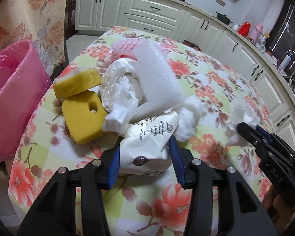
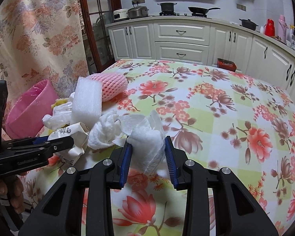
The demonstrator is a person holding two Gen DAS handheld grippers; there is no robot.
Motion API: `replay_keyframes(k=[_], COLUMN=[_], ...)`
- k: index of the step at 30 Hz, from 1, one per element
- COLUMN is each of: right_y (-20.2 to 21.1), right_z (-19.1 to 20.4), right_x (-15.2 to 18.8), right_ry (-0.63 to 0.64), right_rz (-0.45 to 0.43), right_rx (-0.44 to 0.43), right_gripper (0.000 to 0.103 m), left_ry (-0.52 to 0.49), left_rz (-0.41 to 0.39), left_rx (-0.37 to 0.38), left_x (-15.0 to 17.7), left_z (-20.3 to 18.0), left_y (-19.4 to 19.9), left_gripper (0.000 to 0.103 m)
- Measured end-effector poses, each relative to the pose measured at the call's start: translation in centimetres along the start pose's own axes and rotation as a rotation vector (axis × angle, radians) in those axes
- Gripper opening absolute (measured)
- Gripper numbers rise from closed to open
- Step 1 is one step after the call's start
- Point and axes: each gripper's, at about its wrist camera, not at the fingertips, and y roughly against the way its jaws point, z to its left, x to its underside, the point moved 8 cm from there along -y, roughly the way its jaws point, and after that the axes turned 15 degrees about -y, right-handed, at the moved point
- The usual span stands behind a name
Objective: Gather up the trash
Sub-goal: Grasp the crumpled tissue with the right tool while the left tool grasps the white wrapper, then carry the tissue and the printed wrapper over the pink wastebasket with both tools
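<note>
My left gripper is shut on a crumpled white printed paper wrapper that rests on the floral tablecloth. Behind it lies a heap: two yellow sponge blocks, a white plastic bag, a white foam sheet, a pink foam fruit net and a loose tissue wad. My right gripper is shut on a crumpled white paper towel, held just above the cloth to the right of the heap. A pink-lined bin stands beside the table's left edge.
White kitchen cabinets with pots and a red flask run behind the table. A floral curtain hangs at the left behind the bin. A small red box sits beyond the table's far edge.
</note>
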Motion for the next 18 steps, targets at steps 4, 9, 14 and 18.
replay_keyframes(k=[4,9,14,18], right_y=[0.4,0.9,1.6,2.1], right_z=[0.2,0.5,0.7,0.9], right_x=[-0.4,-0.8,-1.3,-1.8], right_ry=[0.0,0.002,0.004,0.005], right_rz=[-0.012,-0.026,-0.041,-0.054], right_rx=[0.0,0.001,0.001,0.002], right_gripper=[0.033,0.033,0.033,0.033], left_ry=[-0.014,-0.023,-0.032,-0.03], left_rz=[-0.032,-0.068,-0.103,-0.13], left_rx=[0.023,0.04,0.05,0.048], left_x=[-0.6,-1.4,-2.3,-3.0], left_z=[-0.6,-1.1,-1.5,-1.2], left_y=[1.4,3.0,4.5,5.6], left_gripper=[0.045,0.045,0.045,0.045])
